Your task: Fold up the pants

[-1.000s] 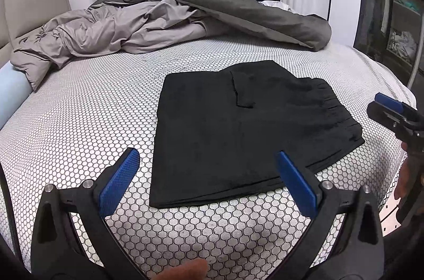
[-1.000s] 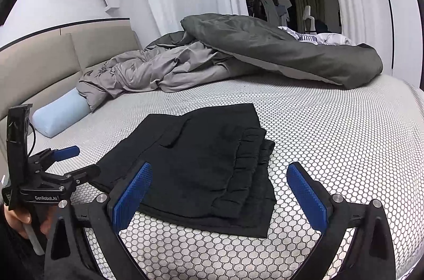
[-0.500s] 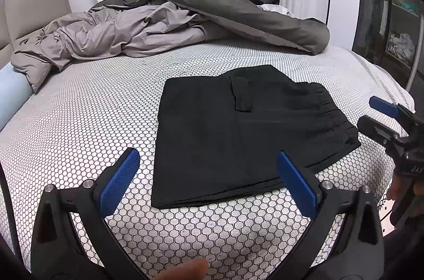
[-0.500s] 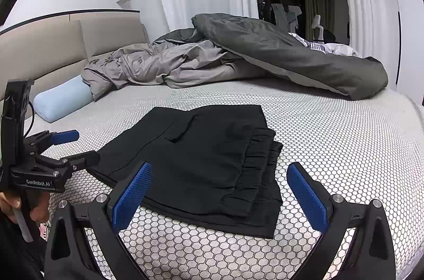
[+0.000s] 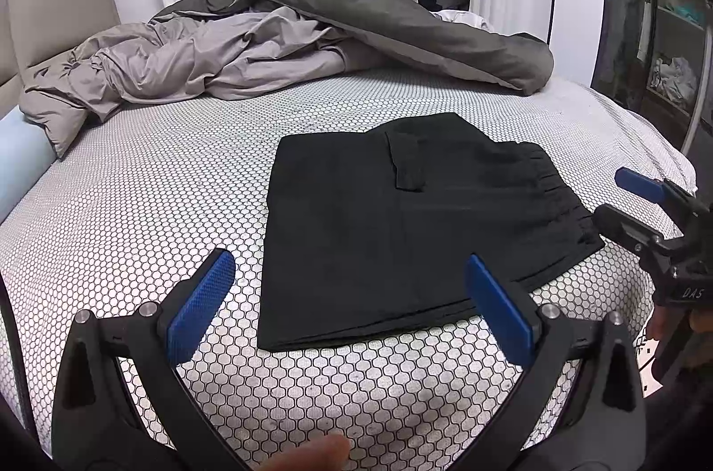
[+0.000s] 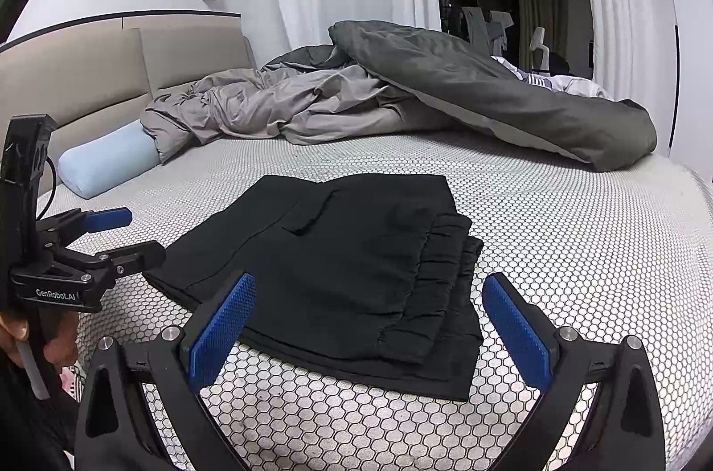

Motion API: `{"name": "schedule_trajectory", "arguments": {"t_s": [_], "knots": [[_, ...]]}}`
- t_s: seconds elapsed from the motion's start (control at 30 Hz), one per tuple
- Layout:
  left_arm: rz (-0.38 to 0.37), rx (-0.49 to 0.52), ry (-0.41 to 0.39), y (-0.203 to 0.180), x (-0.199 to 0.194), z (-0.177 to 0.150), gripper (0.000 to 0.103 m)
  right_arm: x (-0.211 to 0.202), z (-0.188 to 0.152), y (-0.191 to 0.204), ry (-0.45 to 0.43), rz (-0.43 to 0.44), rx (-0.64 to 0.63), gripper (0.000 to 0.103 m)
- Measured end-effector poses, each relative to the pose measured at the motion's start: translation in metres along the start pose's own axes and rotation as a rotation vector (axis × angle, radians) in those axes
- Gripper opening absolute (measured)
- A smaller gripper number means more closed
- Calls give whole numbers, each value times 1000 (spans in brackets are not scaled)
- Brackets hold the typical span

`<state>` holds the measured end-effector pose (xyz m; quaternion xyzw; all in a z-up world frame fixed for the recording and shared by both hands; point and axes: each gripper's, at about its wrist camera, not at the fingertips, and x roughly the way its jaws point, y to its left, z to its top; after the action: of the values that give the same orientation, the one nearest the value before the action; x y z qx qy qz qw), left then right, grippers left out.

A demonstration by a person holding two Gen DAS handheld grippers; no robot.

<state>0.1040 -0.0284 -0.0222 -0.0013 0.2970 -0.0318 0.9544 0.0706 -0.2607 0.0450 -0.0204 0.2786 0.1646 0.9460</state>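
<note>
Black pants (image 5: 401, 221) lie folded into a flat rectangle on the bed, elastic waistband (image 5: 557, 194) on the right side. The same pants (image 6: 352, 270) fill the middle of the right wrist view, waistband (image 6: 445, 275) nearest. My left gripper (image 5: 352, 306) hovers open over the bed's near edge, just short of the pants' front hem, holding nothing. My right gripper (image 6: 370, 324) is open too, above the waistband corner, empty. Each gripper shows in the other's view: the right gripper (image 5: 624, 203) beside the waistband, the left gripper (image 6: 120, 235) by the folded end.
The bed (image 5: 133, 203) has a white honeycomb-pattern cover. A rumpled grey duvet (image 5: 312, 38) is heaped at the back. A pale blue bolster (image 6: 107, 163) lies by the beige headboard (image 6: 89, 70). Shelves (image 5: 668, 47) stand at the right. White curtains hang behind.
Both grippers have drawn back slightly and tilted, so the pants sit lower in each view. The pants have not moved. Both grippers stay open.
</note>
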Motion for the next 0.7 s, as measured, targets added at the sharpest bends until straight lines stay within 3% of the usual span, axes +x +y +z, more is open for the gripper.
{"name": "schedule_trajectory", "arguments": {"t_s": [0.7], "knots": [[-9,-12,3,-1,0,1,102,2,-1,-2,-1,-3,8,103]]}}
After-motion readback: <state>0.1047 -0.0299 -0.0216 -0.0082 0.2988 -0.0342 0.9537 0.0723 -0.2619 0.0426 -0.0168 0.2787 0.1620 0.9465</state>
